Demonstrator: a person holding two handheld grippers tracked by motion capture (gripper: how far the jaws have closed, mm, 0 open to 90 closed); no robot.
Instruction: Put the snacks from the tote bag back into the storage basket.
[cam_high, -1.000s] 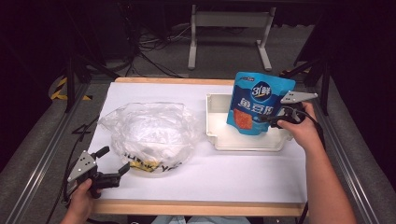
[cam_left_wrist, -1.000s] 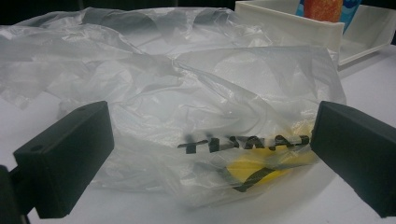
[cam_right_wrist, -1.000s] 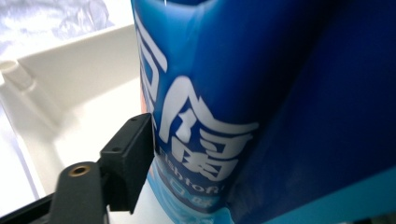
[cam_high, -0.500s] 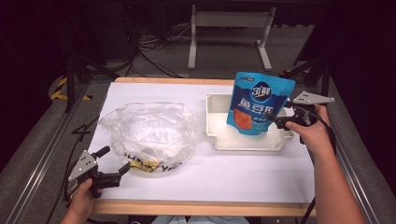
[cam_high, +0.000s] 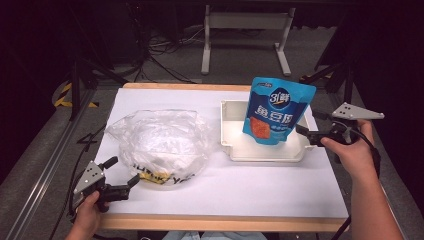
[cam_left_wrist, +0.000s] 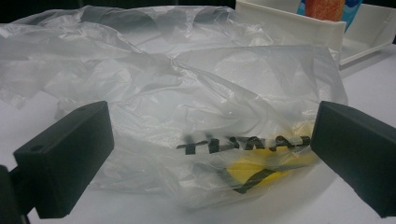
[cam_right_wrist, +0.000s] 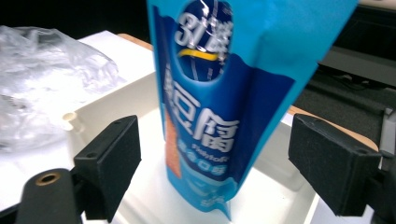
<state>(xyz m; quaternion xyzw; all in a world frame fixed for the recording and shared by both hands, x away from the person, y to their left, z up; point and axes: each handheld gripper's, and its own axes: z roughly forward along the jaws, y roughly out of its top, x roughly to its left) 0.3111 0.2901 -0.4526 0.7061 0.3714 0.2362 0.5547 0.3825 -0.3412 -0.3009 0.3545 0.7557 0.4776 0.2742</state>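
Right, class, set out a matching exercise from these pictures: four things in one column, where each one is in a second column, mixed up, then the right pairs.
Things:
1. blue pouch
2. plastic bag
3. white tray
4. left hand-held gripper

Places:
A. near edge of the table, open, in front of the bag
B. right half of the table, holding the pouch
C. standing upright in the tray
D. crumpled on the table's left half

Pairs: 1-C, 2-D, 3-B, 4-A

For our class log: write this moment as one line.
left claw open by plastic bag | right claw open beside blue pouch | pouch upright in tray
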